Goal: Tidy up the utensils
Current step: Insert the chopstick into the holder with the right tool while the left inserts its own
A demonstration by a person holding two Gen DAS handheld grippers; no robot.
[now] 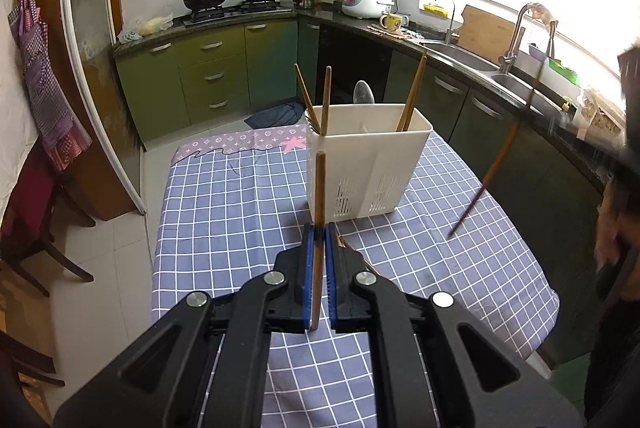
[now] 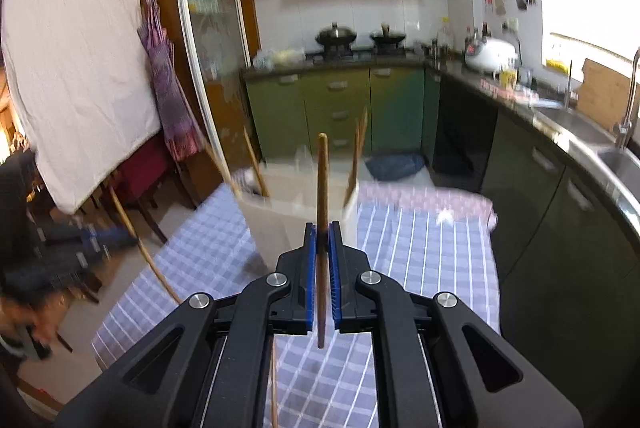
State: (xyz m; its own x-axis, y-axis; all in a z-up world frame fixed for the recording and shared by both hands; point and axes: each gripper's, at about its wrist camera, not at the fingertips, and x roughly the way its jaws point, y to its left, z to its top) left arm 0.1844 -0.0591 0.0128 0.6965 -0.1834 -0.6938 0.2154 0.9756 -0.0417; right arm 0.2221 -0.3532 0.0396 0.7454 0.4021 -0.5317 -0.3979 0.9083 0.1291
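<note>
Each hand-held gripper pinches one chopstick.
I see the white holder (image 1: 368, 160) just ahead of my left hand-held gripper (image 1: 320, 228), its chopstick (image 1: 320, 188) upright; the right hand-held gripper (image 2: 322, 228) clamps another chopstick (image 2: 322, 180).

Left claw (image 1: 320, 232) level, pads pinched nearly together. Right claw (image 2: 322, 232) likewise clamped, blurred with motion.

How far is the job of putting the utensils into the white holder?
Done: the holder already has several chopsticks and a spoon standing in it. In hand: the left gripper is shut on one chopstick, and the right gripper is shut on another; both are still outside the holder. Left: drop these two in. At least one more chopstick seems to lie on the table.
</note>
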